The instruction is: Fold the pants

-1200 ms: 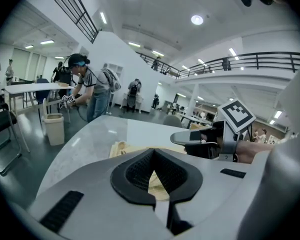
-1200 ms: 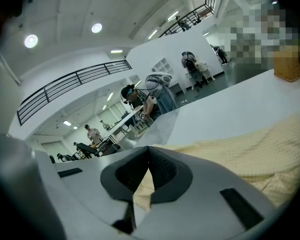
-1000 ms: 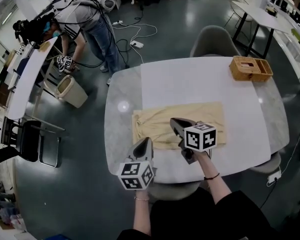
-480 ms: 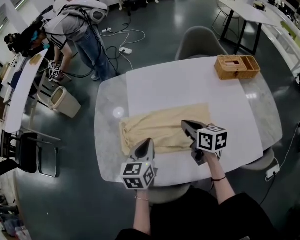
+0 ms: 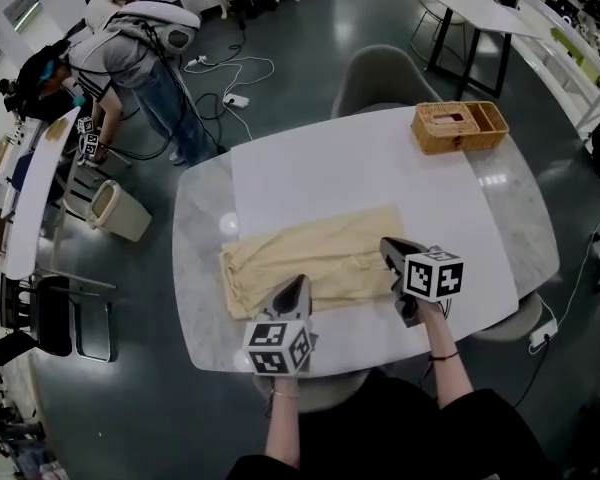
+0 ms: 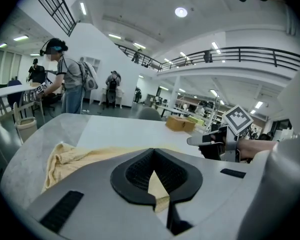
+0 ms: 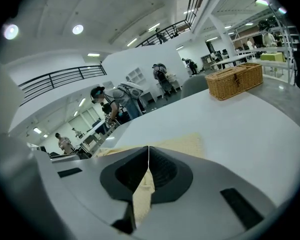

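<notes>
Busy open-plan hall around the work table

A wicker basket point(image 5: 459, 126) sat at the far right corner of the marble-look table point(image 5: 195, 230), which had a white mat point(image 5: 330, 168) over its middle. A grey chair point(image 5: 375, 76) was pulled up at the far side. Off left, a person point(image 5: 130, 53) bent near a beige bin point(image 5: 115, 211), with cables point(image 5: 230, 73) sprawled on the floor close by.

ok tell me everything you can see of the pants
The pants are pale yellow, soft-looking cloth, lying flat as a long band across the table, partly on its white sheet. The end at the picture's left is bunched and wrinkled. The left gripper and right gripper each have their fingers shut on its near edge.
</notes>
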